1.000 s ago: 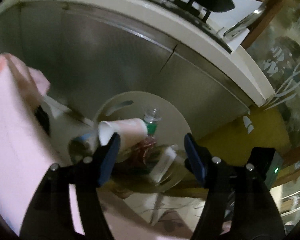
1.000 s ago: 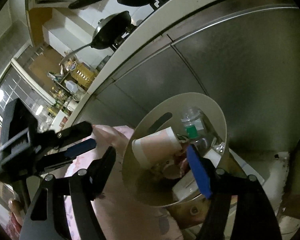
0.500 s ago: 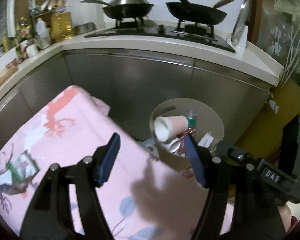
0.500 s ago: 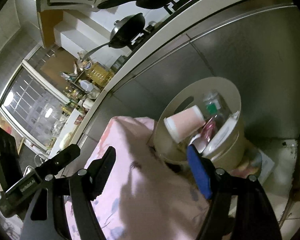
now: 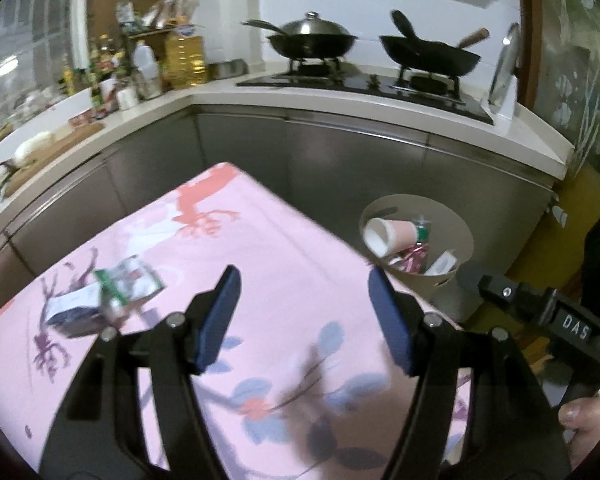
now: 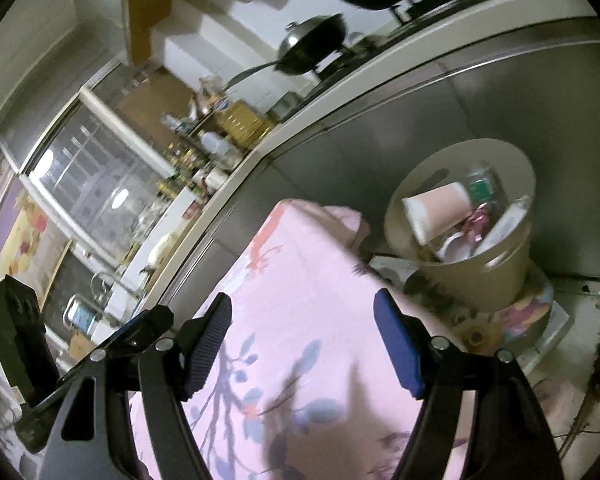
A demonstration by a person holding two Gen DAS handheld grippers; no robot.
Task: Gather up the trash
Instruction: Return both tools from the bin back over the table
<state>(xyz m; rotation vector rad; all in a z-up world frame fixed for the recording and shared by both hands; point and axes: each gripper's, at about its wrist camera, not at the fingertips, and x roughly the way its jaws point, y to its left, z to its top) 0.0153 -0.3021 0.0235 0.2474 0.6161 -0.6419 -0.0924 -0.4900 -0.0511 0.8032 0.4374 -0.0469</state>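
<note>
A beige round bin [image 5: 454, 216] stands on the floor beyond the table's far right corner, holding a pink paper cup [image 5: 392, 234], a clear bottle and wrappers. It also shows in the right wrist view [image 6: 496, 280], with the cup [image 6: 440, 208]. A green-and-white wrapper [image 5: 126, 280] and a small dark carton [image 5: 76, 314] lie on the pink cloth table [image 5: 280, 264] at the left. My left gripper [image 5: 304, 316] is open and empty above the table. My right gripper [image 6: 302, 344] is open and empty above the table, short of the bin.
Steel cabinet fronts [image 5: 340, 156] run behind the table and bin. A stove with two black pans [image 5: 428, 54] sits on the counter. Bottles and jars [image 5: 140, 68] crowd the left counter. The right gripper's body [image 5: 540, 316] shows at the right of the left wrist view.
Both grippers have pulled back and up from the bin. The table top with the wrapper and carton has come into the left view. Both stay open and empty.
</note>
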